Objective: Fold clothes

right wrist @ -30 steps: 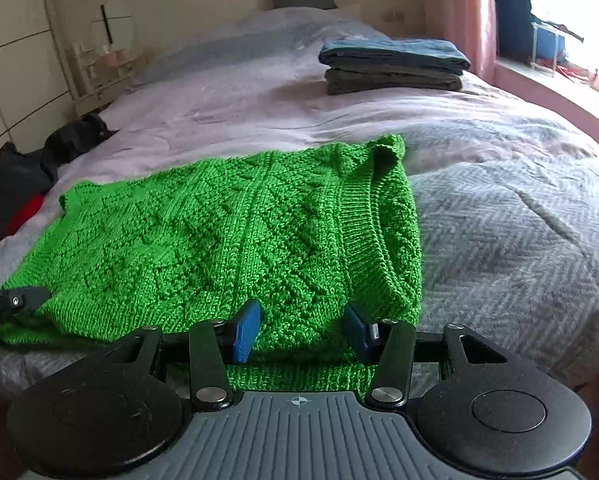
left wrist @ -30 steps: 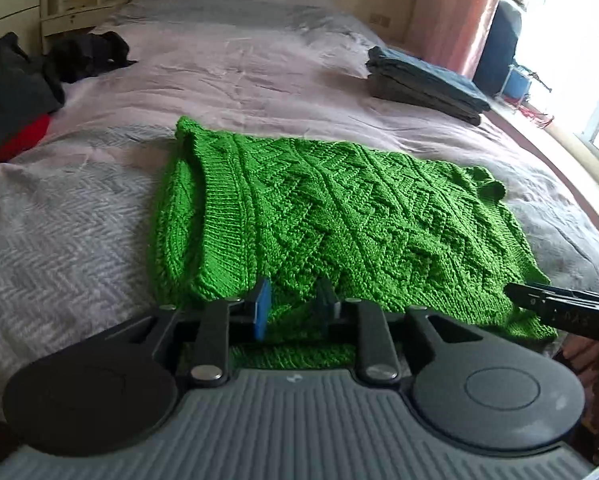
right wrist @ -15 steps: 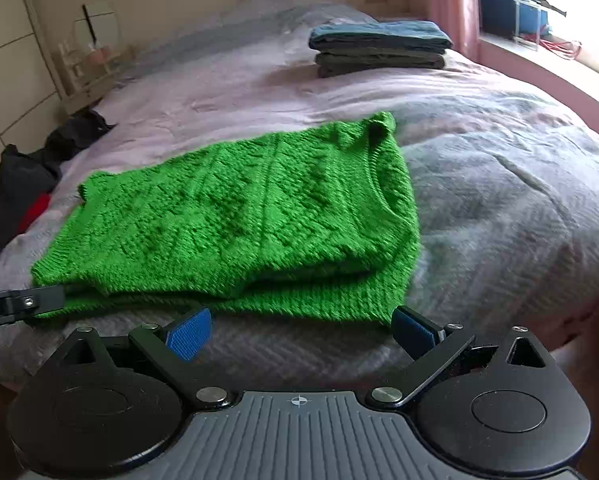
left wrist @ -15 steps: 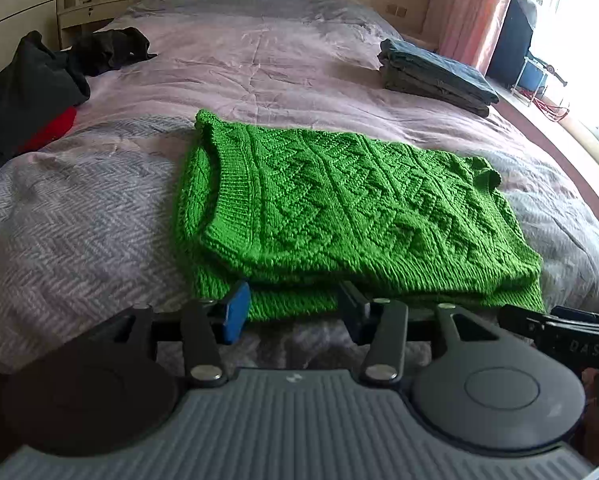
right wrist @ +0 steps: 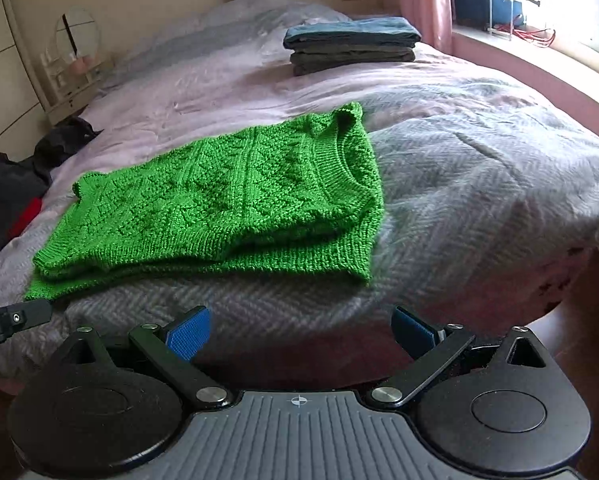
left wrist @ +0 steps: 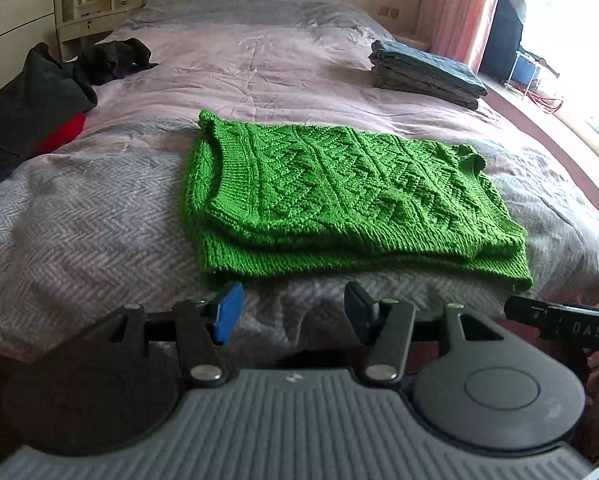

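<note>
Both grippers drawn back off the green sweater (left wrist: 339, 200) since a second ago; it lies folded on the bed (left wrist: 99, 220). Left gripper (left wrist: 291, 312) and right gripper (right wrist: 299, 332) level, short of its near edge; jaws apart, empty.

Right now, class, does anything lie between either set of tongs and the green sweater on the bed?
Nothing visible does. Only bare grey bedspread lies between the open left tongs and the green sweater, and likewise before the open right tongs. The folded stack and dark clothes sit well aside.
</note>
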`<state>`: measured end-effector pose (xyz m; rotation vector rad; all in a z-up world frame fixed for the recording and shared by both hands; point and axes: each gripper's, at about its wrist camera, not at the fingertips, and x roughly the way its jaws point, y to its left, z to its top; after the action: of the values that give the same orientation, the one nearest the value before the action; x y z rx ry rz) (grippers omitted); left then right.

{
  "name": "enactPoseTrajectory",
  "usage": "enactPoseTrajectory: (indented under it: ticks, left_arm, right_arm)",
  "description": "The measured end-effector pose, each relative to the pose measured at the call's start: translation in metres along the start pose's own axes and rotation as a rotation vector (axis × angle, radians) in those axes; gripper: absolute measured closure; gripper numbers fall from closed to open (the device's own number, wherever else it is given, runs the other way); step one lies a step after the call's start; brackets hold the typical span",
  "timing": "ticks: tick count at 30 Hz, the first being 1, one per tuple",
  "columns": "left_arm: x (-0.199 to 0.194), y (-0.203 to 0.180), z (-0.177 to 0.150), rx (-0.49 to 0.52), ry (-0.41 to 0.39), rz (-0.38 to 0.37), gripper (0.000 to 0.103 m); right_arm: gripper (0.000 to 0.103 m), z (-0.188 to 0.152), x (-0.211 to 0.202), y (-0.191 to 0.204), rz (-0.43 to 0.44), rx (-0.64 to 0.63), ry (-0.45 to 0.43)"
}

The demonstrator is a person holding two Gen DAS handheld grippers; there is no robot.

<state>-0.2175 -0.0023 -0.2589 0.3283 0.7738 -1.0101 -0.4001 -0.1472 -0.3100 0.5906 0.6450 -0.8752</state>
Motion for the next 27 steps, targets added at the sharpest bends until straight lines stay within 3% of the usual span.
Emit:
enactPoseTrajectory:
  ticks: [14, 27]
  left_arm:
    - [-0.021, 0.001, -0.01, 0.006, -0.025, 0.018, 0.048]
    - [-0.006, 0.003, -0.011, 0.009, 0.003, 0.009, 0.048]
  right_arm:
    - [0.004, -0.005, -0.02, -0.003, 0.009, 0.015, -0.035]
    - [0.004, -0.006, -0.008, -0.016, 0.02, 0.068, -0.039]
